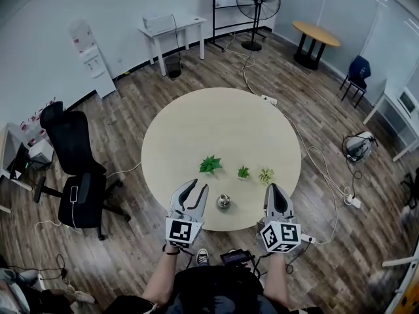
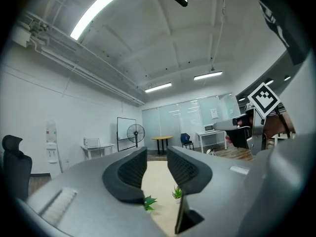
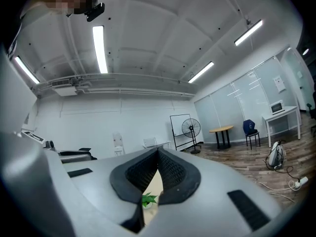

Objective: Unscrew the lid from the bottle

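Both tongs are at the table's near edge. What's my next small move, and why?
Probably open the left tongs wider and ease them toward the bottle: it stands untouched between the two tongs, the left jaws are only slightly apart and empty, and the right tongs are shut.

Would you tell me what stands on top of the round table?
Three small green plants in a row and, nearer the person, a small bottle. The left gripper and right gripper cover the near edge of the round table, hiding anything beneath.
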Action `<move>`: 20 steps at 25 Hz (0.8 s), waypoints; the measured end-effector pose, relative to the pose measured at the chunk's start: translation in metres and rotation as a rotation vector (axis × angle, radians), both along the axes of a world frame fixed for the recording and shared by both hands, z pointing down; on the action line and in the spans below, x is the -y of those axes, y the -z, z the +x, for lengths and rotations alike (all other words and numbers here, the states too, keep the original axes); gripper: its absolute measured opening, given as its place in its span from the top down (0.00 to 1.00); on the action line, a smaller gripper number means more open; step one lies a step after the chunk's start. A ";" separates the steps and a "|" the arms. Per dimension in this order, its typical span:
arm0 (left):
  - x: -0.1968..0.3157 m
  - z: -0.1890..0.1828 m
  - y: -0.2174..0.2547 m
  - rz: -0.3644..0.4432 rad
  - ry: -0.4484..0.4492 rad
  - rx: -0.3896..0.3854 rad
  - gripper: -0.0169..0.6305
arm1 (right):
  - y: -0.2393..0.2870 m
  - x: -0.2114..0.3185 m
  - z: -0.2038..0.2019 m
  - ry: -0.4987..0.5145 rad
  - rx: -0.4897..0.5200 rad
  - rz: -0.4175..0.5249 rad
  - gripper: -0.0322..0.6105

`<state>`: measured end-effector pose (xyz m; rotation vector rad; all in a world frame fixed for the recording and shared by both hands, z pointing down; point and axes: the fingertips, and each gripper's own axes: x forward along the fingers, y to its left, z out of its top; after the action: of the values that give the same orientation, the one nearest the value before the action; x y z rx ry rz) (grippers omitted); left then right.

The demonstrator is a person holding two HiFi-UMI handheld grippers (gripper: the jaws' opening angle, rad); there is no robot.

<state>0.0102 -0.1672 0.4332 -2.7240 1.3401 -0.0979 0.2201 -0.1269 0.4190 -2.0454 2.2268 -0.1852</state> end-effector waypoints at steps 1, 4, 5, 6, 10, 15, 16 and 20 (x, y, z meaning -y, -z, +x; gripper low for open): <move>-0.002 0.005 -0.001 0.000 -0.021 -0.004 0.74 | -0.002 0.000 0.001 0.004 0.000 -0.004 0.95; -0.009 0.017 -0.006 -0.004 -0.083 -0.024 0.40 | -0.006 -0.001 0.002 0.011 0.005 -0.016 0.94; -0.011 0.019 -0.005 0.003 -0.094 -0.036 0.38 | -0.007 -0.001 0.002 0.013 0.005 -0.019 0.95; -0.012 0.020 -0.003 0.017 -0.098 -0.051 0.37 | -0.008 -0.001 0.002 0.015 0.003 -0.022 0.95; -0.011 0.027 -0.004 0.059 -0.098 -0.061 0.34 | -0.012 0.000 0.004 0.024 -0.011 -0.039 0.94; -0.005 0.036 -0.046 0.068 -0.093 -0.042 0.35 | -0.019 0.004 0.011 0.020 -0.008 -0.055 0.95; -0.005 0.038 -0.057 0.064 -0.091 -0.048 0.35 | -0.021 0.004 0.013 0.017 -0.005 -0.058 0.95; -0.007 0.052 -0.120 -0.018 -0.105 -0.026 0.35 | -0.028 0.007 0.015 0.022 0.000 -0.072 0.94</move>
<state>0.0621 -0.1598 0.5532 -2.8133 1.2055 -0.0668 0.2355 -0.1337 0.4471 -2.0566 2.2757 -0.2717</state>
